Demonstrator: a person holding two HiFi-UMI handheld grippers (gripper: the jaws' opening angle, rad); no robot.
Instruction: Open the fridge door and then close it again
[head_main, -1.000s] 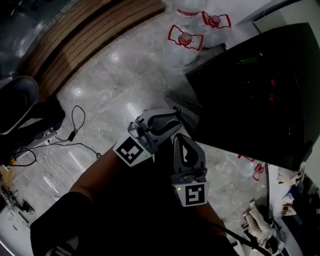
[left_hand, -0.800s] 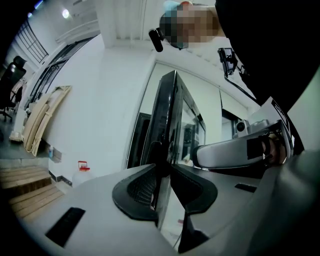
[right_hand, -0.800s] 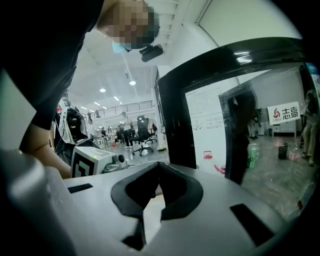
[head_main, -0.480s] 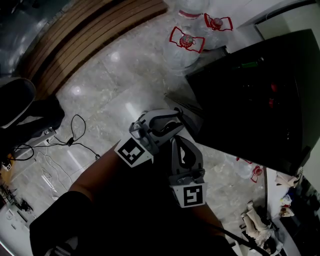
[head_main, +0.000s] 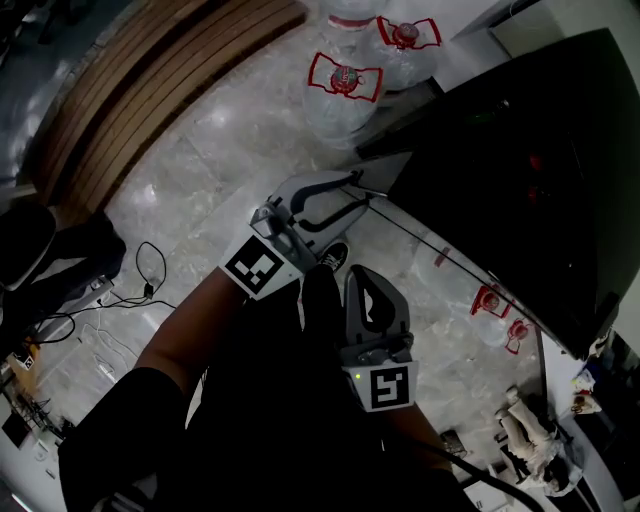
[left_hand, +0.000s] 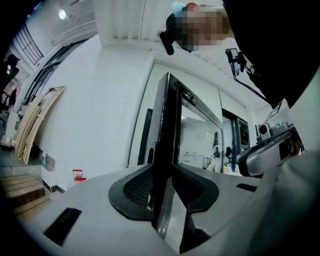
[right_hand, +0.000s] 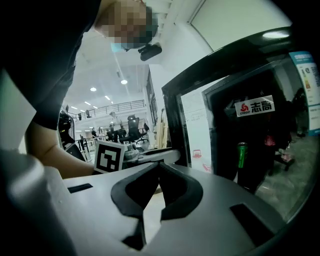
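- The tall black-framed glass fridge door (head_main: 500, 180) now stands swung well out from the cabinet. A second ago it was barely ajar, and half a second ago it had hardly moved.
- My left gripper (head_main: 360, 192) has travelled with it, out over the pale marble floor (head_main: 220, 170) and away from the cabinet.
- In the left gripper view the door's dark free edge (left_hand: 167, 150) runs straight up between the fingers of the left gripper (left_hand: 163, 175). They have just been easing wider, yet both pads look to me to be against the edge, so I read it as a hold and not a release.
- My right gripper (head_main: 365, 285) hangs just behind the left one. In its own view its fingers (right_hand: 160, 167) meet at the tips with nothing between them.
- I judge the opening half nearly finished. What remains is stopping the swing and pushing the door back until it seals.
- Reading: a white strip label (right_hand: 255, 106) behind the glass carries a red logo, the characters 志高 and small print that looks like CHIGO.
- A slim green can (right_hand: 242, 155) stands inside, and its print is too small to read.
- The big clear water bottles (head_main: 345, 85) on the floor wear red-and-white labels I cannot read.
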